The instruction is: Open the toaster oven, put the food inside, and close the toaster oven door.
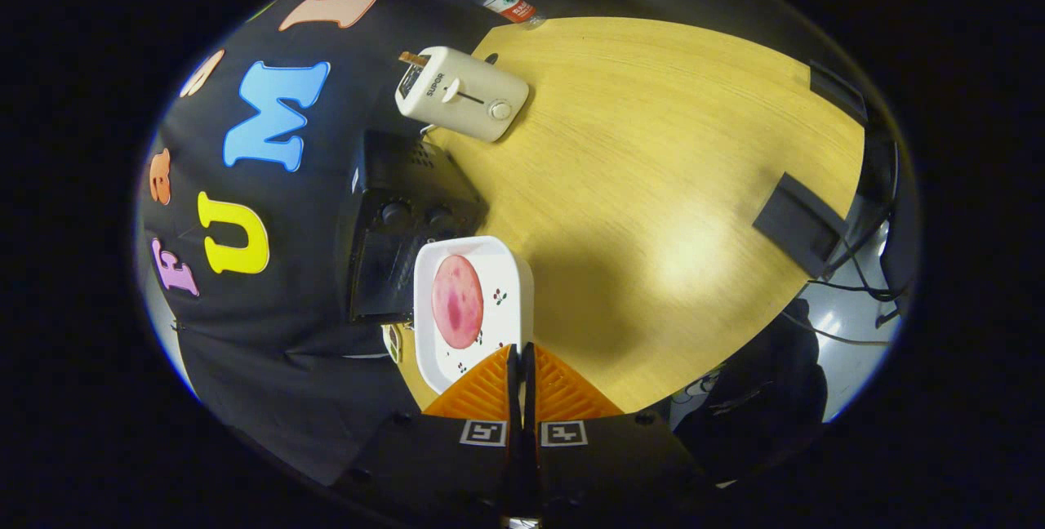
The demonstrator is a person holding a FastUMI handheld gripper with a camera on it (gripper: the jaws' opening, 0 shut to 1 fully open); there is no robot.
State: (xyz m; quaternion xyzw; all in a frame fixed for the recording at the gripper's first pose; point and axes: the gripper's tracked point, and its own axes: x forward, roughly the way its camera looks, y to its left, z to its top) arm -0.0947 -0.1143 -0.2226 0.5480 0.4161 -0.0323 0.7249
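- While the claw (521, 359) grips the near rim of the plate (506, 268), its fingers stand almost fully together, with only the thin rim pinched between them.
- Plate: white, squarish, with small printed motifs; it extends straight ahead of the fingers and appears lifted off the tabletop (653, 153), though its height cannot be judged.
- Food (457, 301): a round pink slice lying flat on the half of the plate that faces the oven.
- Oven (400, 227): a dark box with two knobs, just beyond the plate's far edge and to the side where the booth wall hangs. Its front faces the plate. Whether the door is down or up cannot be told, since the plate covers the lower front.
- Key relation: the oven mouth lies ahead of the fingers and slightly off to the wall side. Judged from this, the plate's free edge already points toward the opening, so the coming move is probably a short forward push with a small turn toward the wall.
- Toaster (461, 93): a pale pop-up unit beyond the oven, well apart from the plate and out of the path.
- Bottle (500, 1): lying at the tabletop's far edge, beyond the toaster.
- Dark block (800, 223): at the opposite edge of the tabletop, well away.
- Obstruction: nothing stands between plate and oven.
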